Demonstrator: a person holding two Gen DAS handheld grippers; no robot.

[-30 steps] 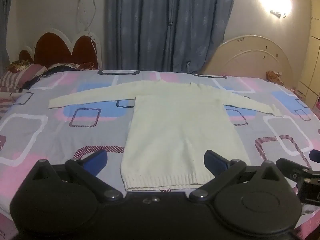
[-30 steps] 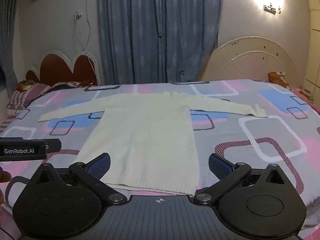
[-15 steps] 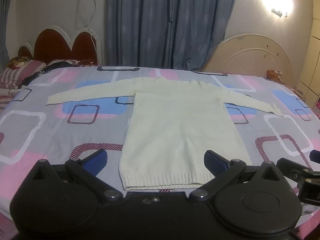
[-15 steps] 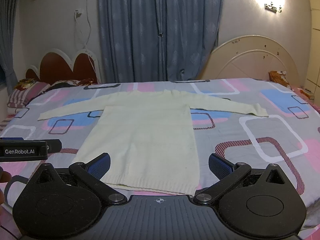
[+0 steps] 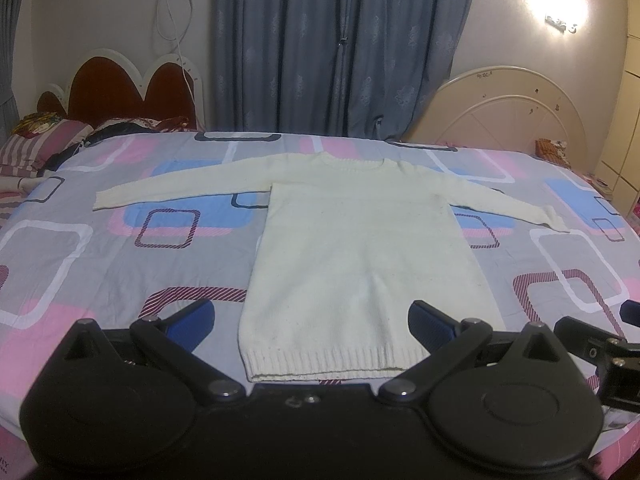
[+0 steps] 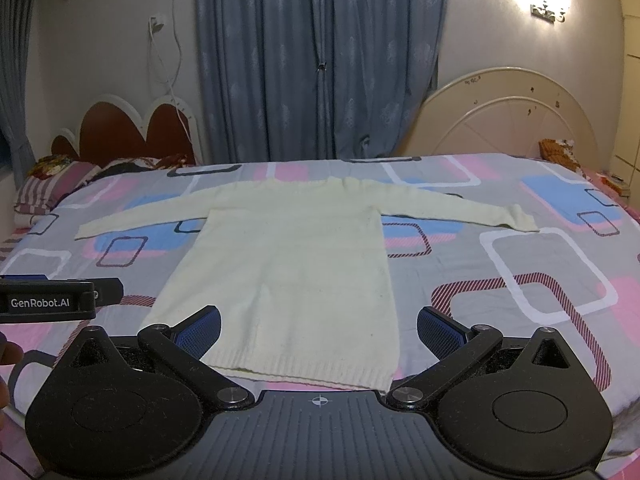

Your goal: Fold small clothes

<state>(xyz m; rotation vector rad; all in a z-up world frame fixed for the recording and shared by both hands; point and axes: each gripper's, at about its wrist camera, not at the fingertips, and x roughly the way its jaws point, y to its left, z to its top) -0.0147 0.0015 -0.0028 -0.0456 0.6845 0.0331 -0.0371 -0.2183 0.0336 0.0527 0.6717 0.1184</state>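
We are holding the left tool (image 5: 311, 318) and right tool (image 6: 319, 326) wide open and empty, just short of the sweater (image 5: 360, 256) lying flat on the bed (image 5: 80, 264) ahead.

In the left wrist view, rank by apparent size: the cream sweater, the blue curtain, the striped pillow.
1. Blue curtain
2. Cream sweater, a close call: it lies nearer the camera
3. Striped pillow, partly cut off

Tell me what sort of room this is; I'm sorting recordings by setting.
Most likely a home bedroom: a sweater lies flat on a bed with a headboard, and curtains hang behind.
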